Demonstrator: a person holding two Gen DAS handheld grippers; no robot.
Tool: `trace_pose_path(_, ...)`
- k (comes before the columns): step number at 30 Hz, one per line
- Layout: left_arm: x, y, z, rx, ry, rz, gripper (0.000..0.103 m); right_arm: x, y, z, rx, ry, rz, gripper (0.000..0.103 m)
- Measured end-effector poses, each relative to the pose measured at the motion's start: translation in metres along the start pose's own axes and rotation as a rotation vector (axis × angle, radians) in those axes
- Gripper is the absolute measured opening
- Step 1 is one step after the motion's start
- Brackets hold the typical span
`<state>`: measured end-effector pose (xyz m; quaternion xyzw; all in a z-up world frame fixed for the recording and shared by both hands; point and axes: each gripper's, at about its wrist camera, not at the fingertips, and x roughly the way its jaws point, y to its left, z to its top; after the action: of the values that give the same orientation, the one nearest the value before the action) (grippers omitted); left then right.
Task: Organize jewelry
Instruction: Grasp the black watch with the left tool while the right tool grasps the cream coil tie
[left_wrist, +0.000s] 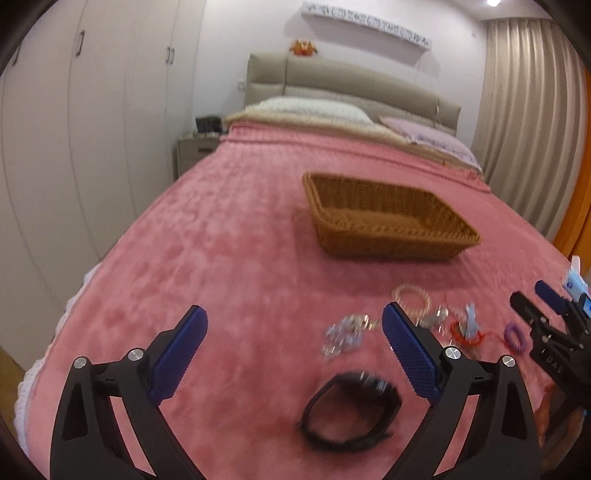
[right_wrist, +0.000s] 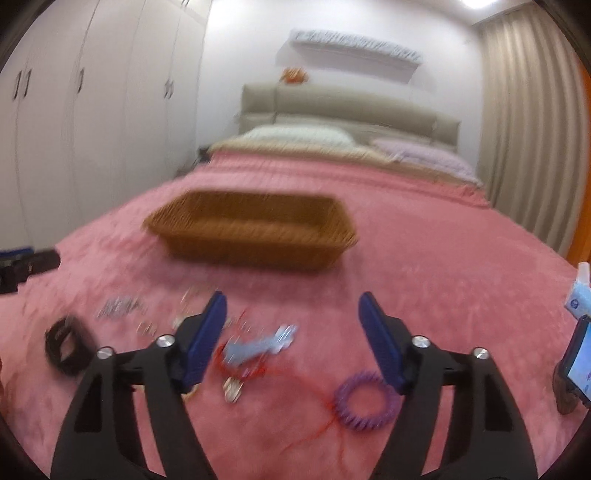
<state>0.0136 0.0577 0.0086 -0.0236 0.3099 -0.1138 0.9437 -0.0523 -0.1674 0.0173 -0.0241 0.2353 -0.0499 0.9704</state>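
Left gripper (left_wrist: 295, 332) & right gripper (right_wrist: 291, 325) both wide apart, holding nothing, over jewelry by wicker basket (left_wrist: 388, 225).

No text, label, brand or number can be read in either view.

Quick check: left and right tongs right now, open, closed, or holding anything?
Left tongs: open, nothing held, above a black band.
Right tongs: open, nothing held, over a purple coil tie.
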Motion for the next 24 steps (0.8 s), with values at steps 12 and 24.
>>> trace_pose_path(12, 0.005, 0.016, -0.037, -0.042, 0.189, -0.078, 0.067, 0.015, 0.036, -0.018, 0.071, 0.308, 0.249, 0.042)
trace_pose_path(24, 0.041, 0.002, -0.040, -0.005, 0.308, -0.089, 0.029, 0.057, 0.050, -0.017, 0.059, 0.462, 0.215, 0.032)
